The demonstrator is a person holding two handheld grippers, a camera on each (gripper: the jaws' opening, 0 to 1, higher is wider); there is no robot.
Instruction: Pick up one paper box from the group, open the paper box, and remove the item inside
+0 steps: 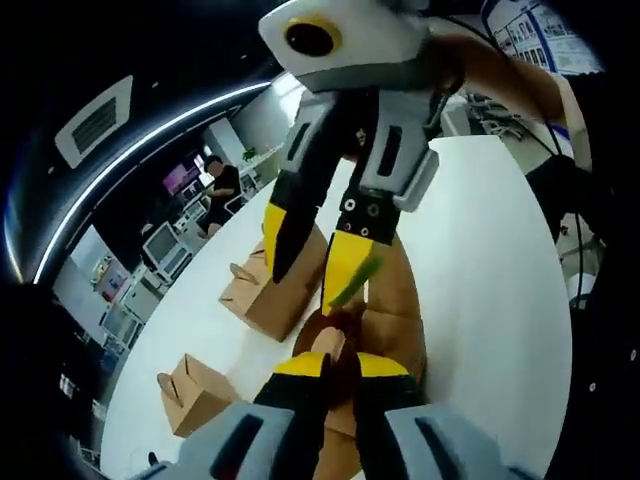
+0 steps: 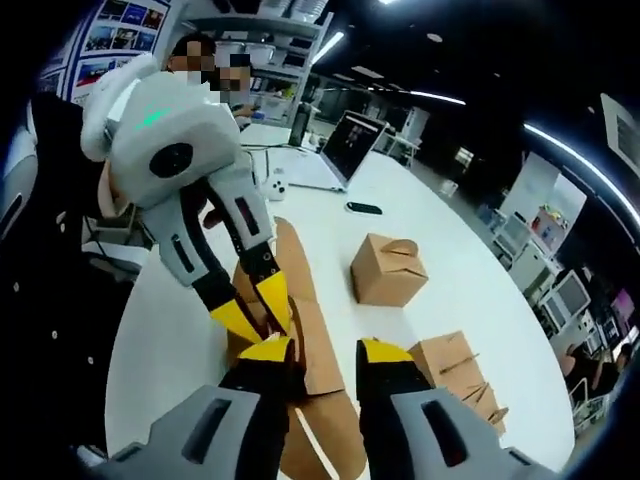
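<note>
A brown paper box (image 1: 398,300) lies unfolded and long on the white table (image 1: 480,260). My left gripper (image 1: 345,362) is shut on a flap of it at its near end. In the right gripper view the same opened box (image 2: 315,350) runs under both grippers, and the left gripper (image 2: 265,325) comes down from the upper left and pinches the cardboard. My right gripper (image 2: 325,352) is open, its jaws apart over the cardboard. It also hangs down from above as the right gripper (image 1: 308,290), with a small green sliver (image 1: 356,280) by one fingertip that I cannot identify.
A closed box (image 1: 275,290) and another box (image 1: 195,392) stand to the left. A closed box (image 2: 388,268) and further boxes (image 2: 455,372) show on the table (image 2: 430,240). A laptop (image 2: 335,155), a phone (image 2: 363,208) and a person (image 1: 222,190) are farther off.
</note>
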